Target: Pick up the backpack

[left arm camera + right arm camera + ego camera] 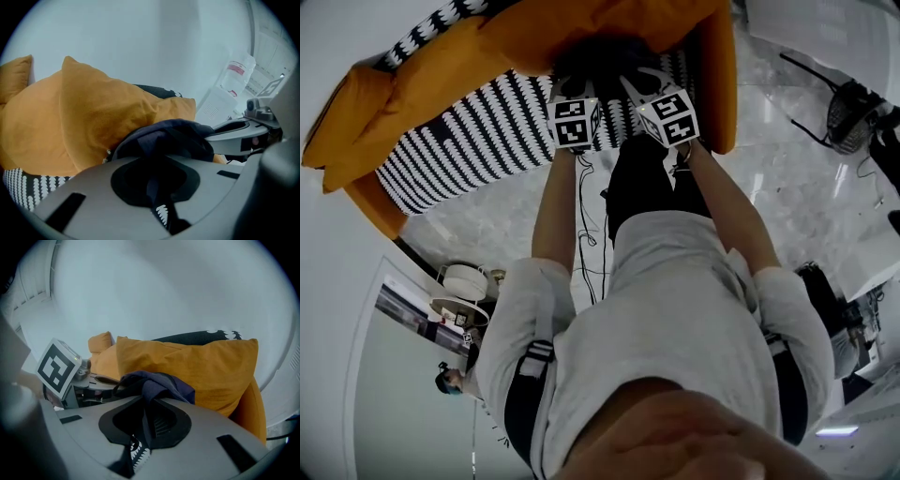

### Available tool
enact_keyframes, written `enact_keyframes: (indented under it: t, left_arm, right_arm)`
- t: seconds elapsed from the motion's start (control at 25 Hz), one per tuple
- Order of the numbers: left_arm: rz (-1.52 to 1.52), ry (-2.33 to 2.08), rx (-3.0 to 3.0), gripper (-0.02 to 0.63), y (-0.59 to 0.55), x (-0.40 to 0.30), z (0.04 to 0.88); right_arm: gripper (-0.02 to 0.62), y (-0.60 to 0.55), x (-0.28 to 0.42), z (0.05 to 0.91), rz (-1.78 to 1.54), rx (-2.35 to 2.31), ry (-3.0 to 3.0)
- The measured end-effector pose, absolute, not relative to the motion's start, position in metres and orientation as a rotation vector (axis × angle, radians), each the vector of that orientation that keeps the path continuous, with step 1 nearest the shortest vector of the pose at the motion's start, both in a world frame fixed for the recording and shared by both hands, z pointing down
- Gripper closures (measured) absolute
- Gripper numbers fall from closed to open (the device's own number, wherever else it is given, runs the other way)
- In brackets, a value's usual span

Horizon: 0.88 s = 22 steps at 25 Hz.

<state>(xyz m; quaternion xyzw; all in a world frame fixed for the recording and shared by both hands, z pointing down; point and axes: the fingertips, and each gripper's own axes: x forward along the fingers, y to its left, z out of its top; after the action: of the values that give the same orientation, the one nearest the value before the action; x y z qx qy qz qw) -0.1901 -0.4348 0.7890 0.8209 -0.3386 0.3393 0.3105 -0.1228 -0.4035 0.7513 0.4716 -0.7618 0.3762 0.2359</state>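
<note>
— Pale marble floor (787,178) lies under your feet. Right in front of you stands a sofa (469,141) with a black-and-white patterned seat and orange cushions (431,75) heaped along its back.

— And the backpack, where do you have it?

— Your backpack (602,56) is the dark navy bundle at the back of the sofa seat. It is pressed against the orange cushions, with the sofa's orange arm just to your right of it. From above you see only its crumpled top, so you cannot tell whether its base rests on the seat.

— What are your two tools doing to it?

— Your left hand-held gripper (570,94) has its jaws closed on the backpack. In the left gripper view a dark strap runs straight down through the gap between them, and the navy fabric bunches up just beyond the tips. Your right hand-held gripper (654,92) is clamped the same way: in the right gripper view a fold of navy cloth is pinched between the jaws and the rest of the bag rises behind it.

— How do they sit relative to each other?

— You hold them side by side and near each other, both angled down at the bag. Their marker cubes (574,122) face up at you, and your forearms reach out over the sofa's front edge.
</note>
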Motion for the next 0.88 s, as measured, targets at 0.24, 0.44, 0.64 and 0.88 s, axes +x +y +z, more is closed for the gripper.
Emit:
enact_keyframes:
  t: [0.24,0.44,0.64,0.88]
  left_arm:
    - [0.896,-0.934,2.176,0.580,-0.422,-0.197,0.780]
    - [0.884,-0.949,2.189,0.583,-0.403,-0.194,0.775]
    - [0.911,-0.966,2.177,0.583,-0.387,-0.194,0.760]
    - [0.916,-0.989,2.160,0.584,-0.354,-0.192,0.757]
  right_arm:
    - [0.529,-0.396,-0.125,0.743,0.985,1.255,-2.115]
    - [0.529,-0.383,-0.125,0.741,0.966,1.242,-2.132]
    - [0.529,-0.367,-0.125,0.737,0.971,1.219,-2.156]
    - [0.529,-0.341,-0.122,0.731,0.970,1.184,-2.186]
